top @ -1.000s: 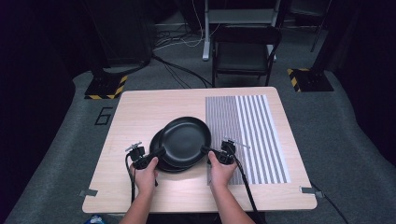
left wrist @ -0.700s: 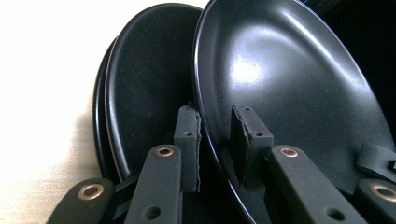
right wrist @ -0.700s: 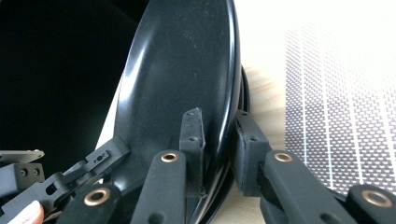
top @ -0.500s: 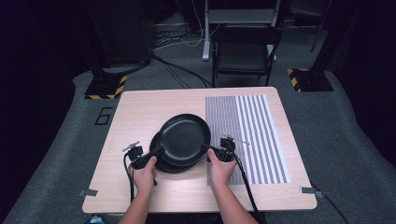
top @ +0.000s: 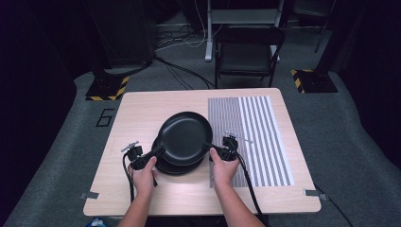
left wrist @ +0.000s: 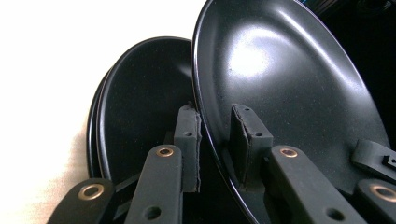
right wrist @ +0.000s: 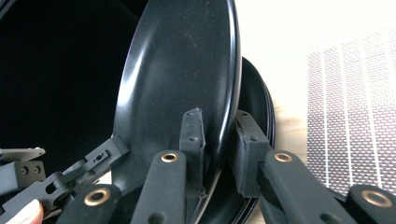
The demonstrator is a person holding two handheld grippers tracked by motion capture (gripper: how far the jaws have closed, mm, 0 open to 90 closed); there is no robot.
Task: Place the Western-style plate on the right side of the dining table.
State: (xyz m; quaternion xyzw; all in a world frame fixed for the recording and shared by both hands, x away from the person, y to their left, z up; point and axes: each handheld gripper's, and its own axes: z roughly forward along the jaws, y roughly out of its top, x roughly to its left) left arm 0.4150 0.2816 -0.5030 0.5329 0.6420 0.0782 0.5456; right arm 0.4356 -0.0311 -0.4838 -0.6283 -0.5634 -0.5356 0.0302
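Note:
A shiny black plate (top: pixel 184 136) hangs tilted just above a stack of matching black plates (top: pixel 176 168) near the table's front middle. My left gripper (top: pixel 157 151) is shut on its left rim. In the left gripper view the two pads pinch the rim of the plate (left wrist: pixel 280 84) at my left gripper (left wrist: pixel 214 142), with the stack (left wrist: pixel 135 107) underneath. My right gripper (top: pixel 208 147) is shut on the opposite rim. In the right gripper view, my right gripper (right wrist: pixel 219 149) clamps the edge of the plate (right wrist: pixel 177 70) over the stack (right wrist: pixel 259 98).
A grey striped mat (top: pixel 250 137) covers the right part of the wooden table (top: pixel 142 109). A black chair (top: pixel 246 52) stands behind the table's far edge. Cables trail from both grippers toward the front edge.

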